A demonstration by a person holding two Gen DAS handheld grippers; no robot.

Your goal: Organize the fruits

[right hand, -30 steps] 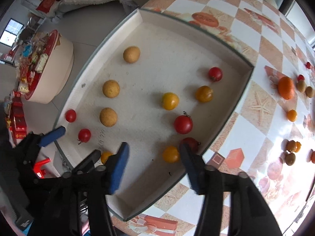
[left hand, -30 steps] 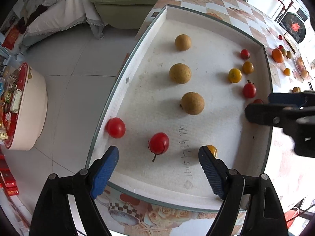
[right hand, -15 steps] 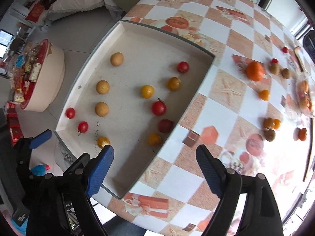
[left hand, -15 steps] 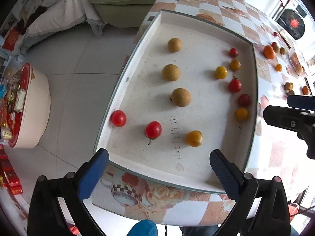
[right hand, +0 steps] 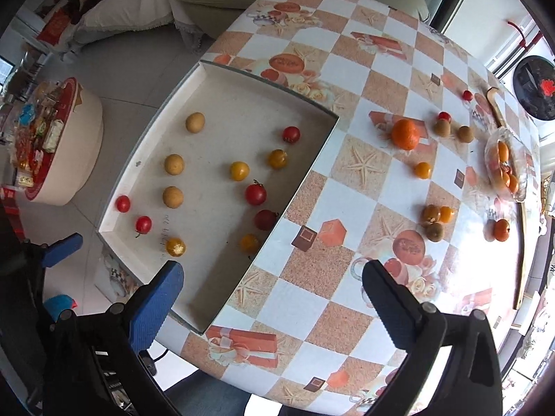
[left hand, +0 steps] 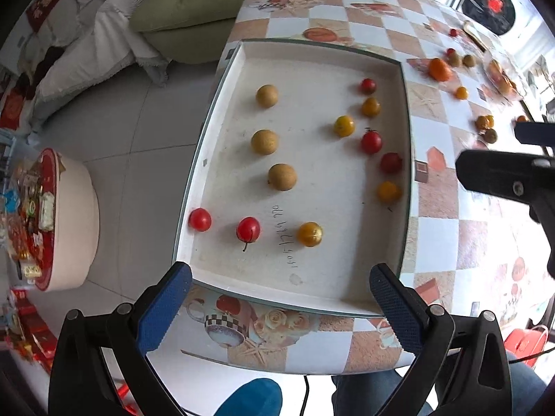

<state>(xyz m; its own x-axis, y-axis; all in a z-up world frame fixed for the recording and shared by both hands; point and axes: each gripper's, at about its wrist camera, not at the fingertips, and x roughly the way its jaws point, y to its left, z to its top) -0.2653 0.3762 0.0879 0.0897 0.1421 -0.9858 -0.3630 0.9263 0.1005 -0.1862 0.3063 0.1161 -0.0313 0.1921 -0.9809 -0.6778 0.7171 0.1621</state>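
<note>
Fruit sat sorted in rows inside the white tray (left hand: 402,111) at the table's corner. I counted three tan round fruits (left hand: 266,142) in a column on the left part of the tray. Along the near edge lay two red cherry tomatoes (left hand: 248,229) and one yellow tomato (left hand: 309,234). Along the right wall ran a mixed line of red and yellow tomatoes (left hand: 371,142), well apart from each other.

My left gripper (left hand: 279,306) hung above the tray's near edge, jaws spread fully, nothing between the blue pads. My right gripper (right hand: 272,306) was over the tray's near right corner, jaws opening, and likewise empty.

Outside the tray, on the checkered tablecloth (right hand: 350,69), I saw loose fruit: a mandarin (right hand: 405,134), a small yellow tomato (right hand: 422,170) and a cluster of brownish and orange pieces (right hand: 435,220). A clear dish (right hand: 503,164) near the far edge held more orange fruit.
</note>
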